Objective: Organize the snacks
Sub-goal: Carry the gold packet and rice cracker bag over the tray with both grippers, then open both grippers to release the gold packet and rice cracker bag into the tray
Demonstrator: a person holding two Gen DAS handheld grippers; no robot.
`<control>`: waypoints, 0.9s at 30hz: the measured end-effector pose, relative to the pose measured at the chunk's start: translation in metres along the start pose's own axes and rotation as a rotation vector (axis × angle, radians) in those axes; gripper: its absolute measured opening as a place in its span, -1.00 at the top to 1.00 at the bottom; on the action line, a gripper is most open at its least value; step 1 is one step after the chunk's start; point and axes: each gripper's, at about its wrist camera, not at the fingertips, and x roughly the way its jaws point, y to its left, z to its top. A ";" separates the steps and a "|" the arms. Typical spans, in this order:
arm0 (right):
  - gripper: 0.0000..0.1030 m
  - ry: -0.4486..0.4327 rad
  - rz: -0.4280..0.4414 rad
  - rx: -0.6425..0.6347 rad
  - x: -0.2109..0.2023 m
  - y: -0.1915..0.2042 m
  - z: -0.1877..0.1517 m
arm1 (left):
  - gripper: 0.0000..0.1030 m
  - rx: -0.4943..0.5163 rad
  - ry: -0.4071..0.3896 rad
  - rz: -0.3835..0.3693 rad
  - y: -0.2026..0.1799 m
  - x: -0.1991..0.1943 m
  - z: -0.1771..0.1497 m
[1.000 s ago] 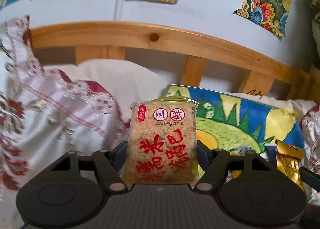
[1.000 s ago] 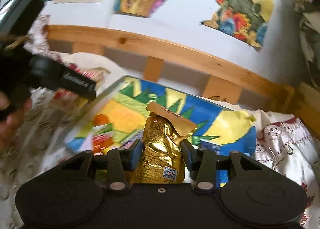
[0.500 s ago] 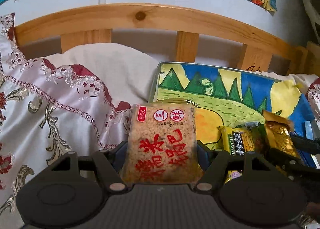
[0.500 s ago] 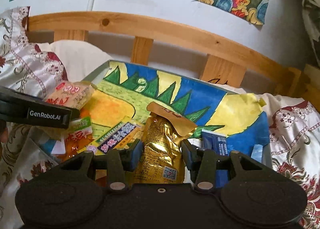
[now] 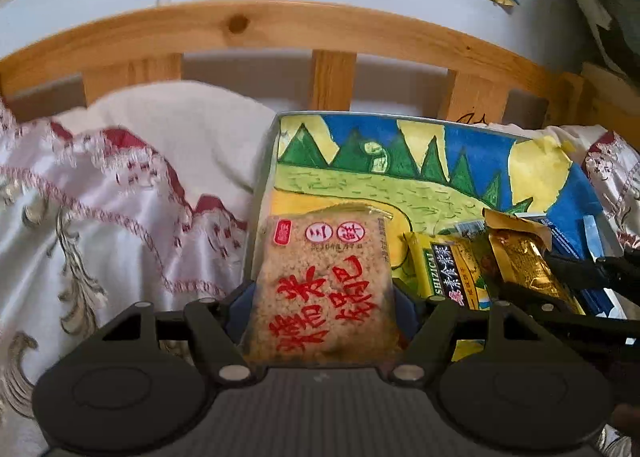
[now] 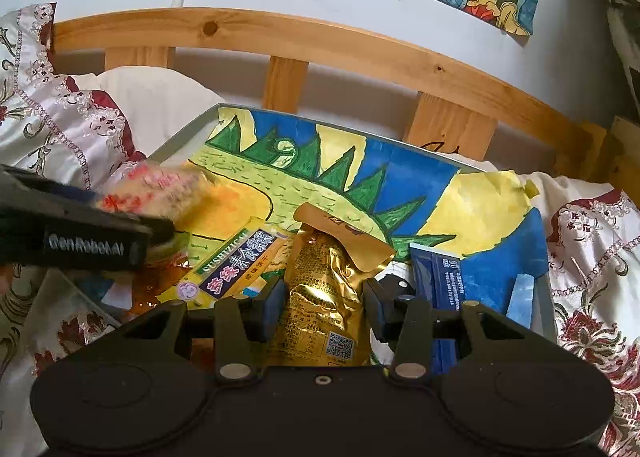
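At the bottom centre of the left wrist frame, the left gripper (image 5: 322,307) is seen clamped on the rice-cracker packet (image 5: 322,281), whose long axis stands upright, away from the camera. The packet is held over the lower left corner of the painted tray (image 5: 276,145). In the right wrist frame the right gripper (image 6: 324,307) is pinched on the gold pouch (image 6: 324,289), likewise upright, over the tray's lower middle. Beyond, a yellow packet (image 6: 236,265) and blue packet (image 6: 440,273) lie in the tray.
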 end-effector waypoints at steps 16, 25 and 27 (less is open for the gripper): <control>0.02 0.003 0.001 -0.016 0.001 0.003 -0.001 | -0.48 -0.018 0.016 0.000 0.003 0.001 0.004; -0.06 0.006 -0.010 -0.017 0.001 0.002 -0.001 | -0.63 -0.026 0.017 -0.019 0.003 0.000 0.005; -0.08 0.005 -0.009 -0.017 0.001 0.002 -0.001 | -0.63 -0.032 0.017 -0.020 0.003 -0.001 0.005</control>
